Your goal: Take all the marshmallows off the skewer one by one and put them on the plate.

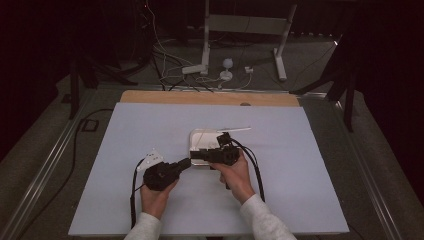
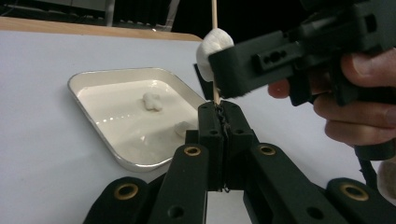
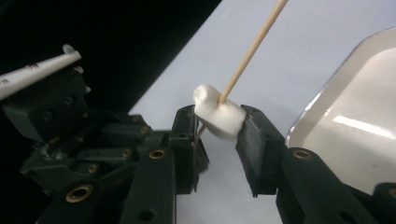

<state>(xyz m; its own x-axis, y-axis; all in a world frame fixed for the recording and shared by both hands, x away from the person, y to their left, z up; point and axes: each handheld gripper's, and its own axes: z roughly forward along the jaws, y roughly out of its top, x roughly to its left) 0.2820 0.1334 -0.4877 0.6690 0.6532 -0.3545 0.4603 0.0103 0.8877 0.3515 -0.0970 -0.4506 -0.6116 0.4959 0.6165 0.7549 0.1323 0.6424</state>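
Observation:
A thin wooden skewer [image 2: 214,14] stands upright with its lower end pinched in my left gripper [image 2: 223,112], whose jaws are shut on it. A white marshmallow [image 3: 217,114] is threaded on the skewer [image 3: 254,46] just above that grip. My right gripper [image 3: 220,122] comes in from the side with one pad on each side of the marshmallow [image 2: 210,46], pressing on it. In the high view both grippers meet at the near edge of the white tray [image 1: 196,136], left gripper [image 1: 188,163] and right gripper [image 1: 199,156] tip to tip.
The shallow white tray [image 2: 93,77] lies on the pale table sheet and holds two more marshmallows [image 2: 152,100] [image 2: 183,128]. The person's right hand [image 2: 364,116] grips the right gripper's handle. Wooden table edge [image 1: 210,97] runs along the far side, with cables and stands beyond.

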